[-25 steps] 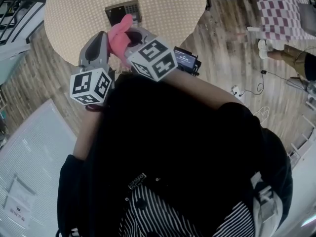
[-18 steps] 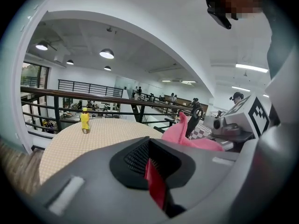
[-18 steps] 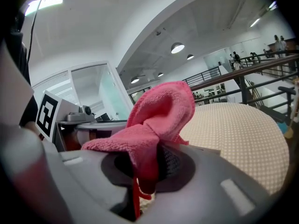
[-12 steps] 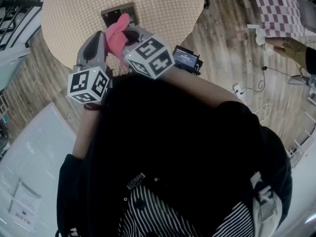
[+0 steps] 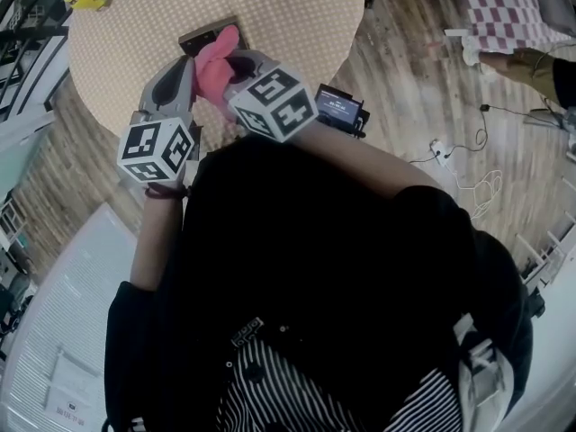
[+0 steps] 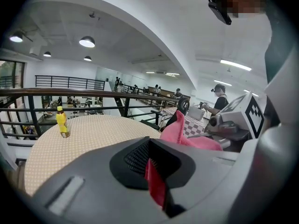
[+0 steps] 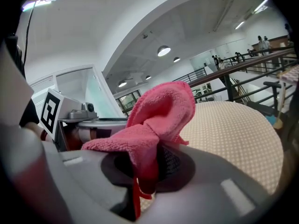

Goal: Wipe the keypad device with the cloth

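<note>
The cloth [image 7: 159,111] is clamped in the right gripper [image 7: 145,171], and a fold of it is pinched in the left gripper [image 6: 156,176]. It is held over the table's [image 5: 297,16] near edge, and the keypad device [image 5: 200,36] is partly hidden just beyond it.

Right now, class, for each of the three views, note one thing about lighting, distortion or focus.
Head view: even light, yet the black top shows little detail. Left gripper view: fisheye, dark corners, the railing bows, a ceiling lamp glares. Right gripper view: same fisheye; the pink cloth is crisp, the background hazy.
</note>
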### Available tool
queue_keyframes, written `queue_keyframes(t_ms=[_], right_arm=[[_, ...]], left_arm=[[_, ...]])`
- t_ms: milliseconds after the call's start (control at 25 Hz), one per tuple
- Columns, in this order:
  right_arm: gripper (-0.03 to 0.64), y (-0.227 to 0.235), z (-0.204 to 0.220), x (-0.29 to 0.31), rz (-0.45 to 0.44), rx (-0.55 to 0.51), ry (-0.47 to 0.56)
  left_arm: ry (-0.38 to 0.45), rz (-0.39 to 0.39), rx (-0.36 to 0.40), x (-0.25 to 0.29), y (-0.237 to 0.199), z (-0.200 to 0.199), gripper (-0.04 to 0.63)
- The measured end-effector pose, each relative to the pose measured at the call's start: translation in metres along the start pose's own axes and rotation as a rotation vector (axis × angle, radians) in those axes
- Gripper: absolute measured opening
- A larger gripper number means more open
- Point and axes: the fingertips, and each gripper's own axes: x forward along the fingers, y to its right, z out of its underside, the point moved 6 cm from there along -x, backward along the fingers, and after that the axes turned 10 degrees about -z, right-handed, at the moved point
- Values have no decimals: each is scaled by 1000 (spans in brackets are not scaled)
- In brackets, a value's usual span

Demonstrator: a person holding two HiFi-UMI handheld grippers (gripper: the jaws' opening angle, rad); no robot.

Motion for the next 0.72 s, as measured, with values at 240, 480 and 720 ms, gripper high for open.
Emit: queue_keyframes(t_ms=[240, 480, 720], right_arm=[[64, 18, 0, 23, 25, 37, -14], [64, 38, 6, 55, 85, 101, -24], [64, 48, 24, 78, 104, 164, -40]], left_arm=[[-55, 29, 3, 24, -22, 4, -3], [-138, 114, 41, 58, -50, 11, -2], [-185, 206, 75, 86, -48, 21, -2]])
